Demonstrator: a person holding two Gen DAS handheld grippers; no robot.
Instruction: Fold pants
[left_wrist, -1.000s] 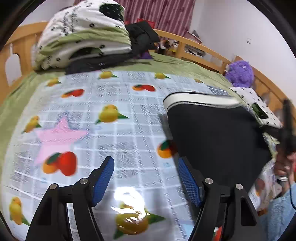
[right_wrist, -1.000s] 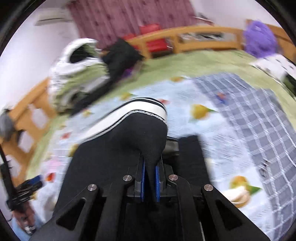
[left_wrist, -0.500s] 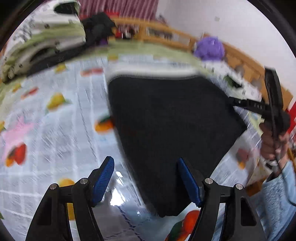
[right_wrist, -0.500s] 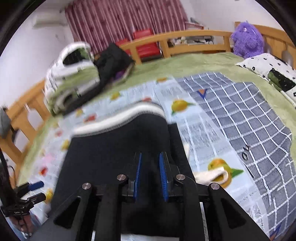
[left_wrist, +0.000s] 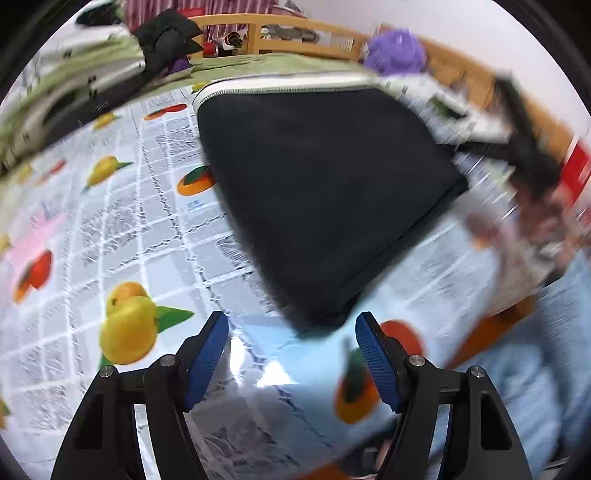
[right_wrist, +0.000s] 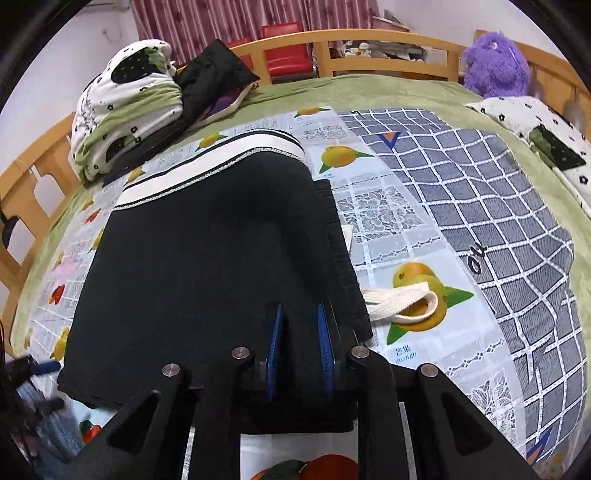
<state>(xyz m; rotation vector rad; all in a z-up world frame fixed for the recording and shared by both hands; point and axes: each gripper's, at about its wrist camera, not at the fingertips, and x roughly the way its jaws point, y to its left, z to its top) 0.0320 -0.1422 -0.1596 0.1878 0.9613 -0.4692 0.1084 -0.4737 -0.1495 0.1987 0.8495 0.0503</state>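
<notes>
My left gripper (left_wrist: 291, 332) stands with its jaws wide apart and nothing between them, the blue ribbed pads (left_wrist: 207, 350) splayed over the glossy fruit-print sheet (left_wrist: 155, 236). The nearest corner of the folded pants (left_wrist: 314, 192) lies just beyond that gap, a little toward the right pad, not touching either one. My right gripper (right_wrist: 300, 332) has its jaws narrowly parted, with black cloth showing through the slit; the pads (right_wrist: 275, 343) do not press it, and I cannot tell whether they brush it. This gripper sits low at the near edge of the pants (right_wrist: 207, 266).

The pants are a flat black slab folded on the fruit-print sheet (right_wrist: 369, 206), with the white-and-black striped band (right_wrist: 221, 155) along their far edge. A ribbed black hem runs down their right side, and from under it a loop of white drawstring (right_wrist: 402, 299) spills onto the sheet, lying across a printed mango. Right of the pants and beyond the drawstring, a grey checked cloth (right_wrist: 480, 206) is spread over the green bedcover (right_wrist: 369, 88). Beyond the pants' striped band on the left, a stack of white-and-green spotted bedding (right_wrist: 125, 96) rests with a black garment (right_wrist: 218, 81) leaning against it. Far right of the pants, a purple plush toy (right_wrist: 495, 62) sits against the wooden bed rail (right_wrist: 369, 40). The right part of the left view is smeared with blur, and I cannot make out the dark shape there.
</notes>
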